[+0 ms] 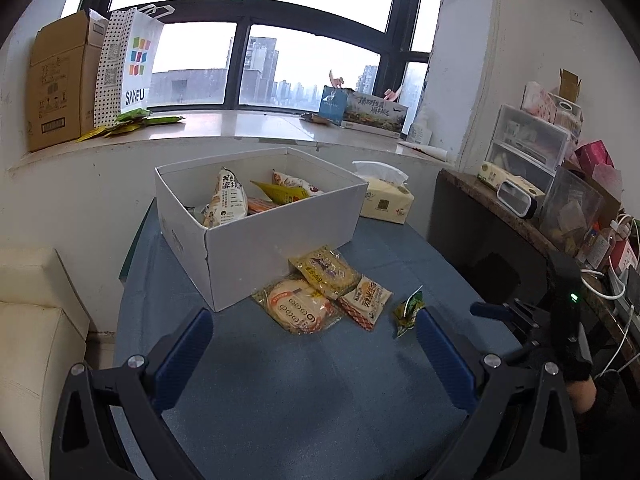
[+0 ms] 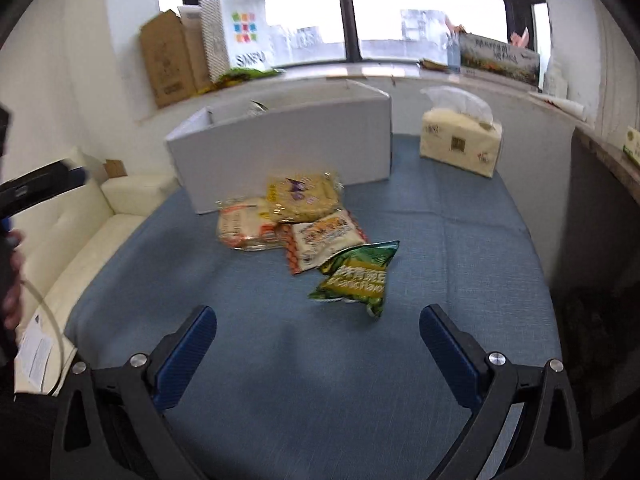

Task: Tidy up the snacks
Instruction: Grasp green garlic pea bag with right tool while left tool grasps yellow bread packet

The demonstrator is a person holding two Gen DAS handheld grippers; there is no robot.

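A white box (image 1: pixel 276 248) stands on the blue table and holds several snack packets (image 1: pixel 228 200). In front of it lie a yellow cracker pack (image 1: pixel 326 272), a round-cracker pack (image 1: pixel 298 310), an orange-edged packet (image 1: pixel 366 300) and a small green packet (image 1: pixel 408 310). My left gripper (image 1: pixel 316 340) is open and empty, just short of the pile. My right gripper (image 2: pixel 318 338) is open and empty, close to the green packet (image 2: pixel 356 278). The box (image 2: pixel 288 148) and the other packs (image 2: pixel 300 196) lie beyond it.
A tissue pack (image 1: pixel 386 198) sits right of the box. The window sill holds a cardboard box (image 1: pixel 60 84), a paper bag (image 1: pixel 128 64) and green packets (image 1: pixel 132 122). A cluttered side counter (image 1: pixel 540 184) is right, a cream sofa (image 2: pixel 80 220) left.
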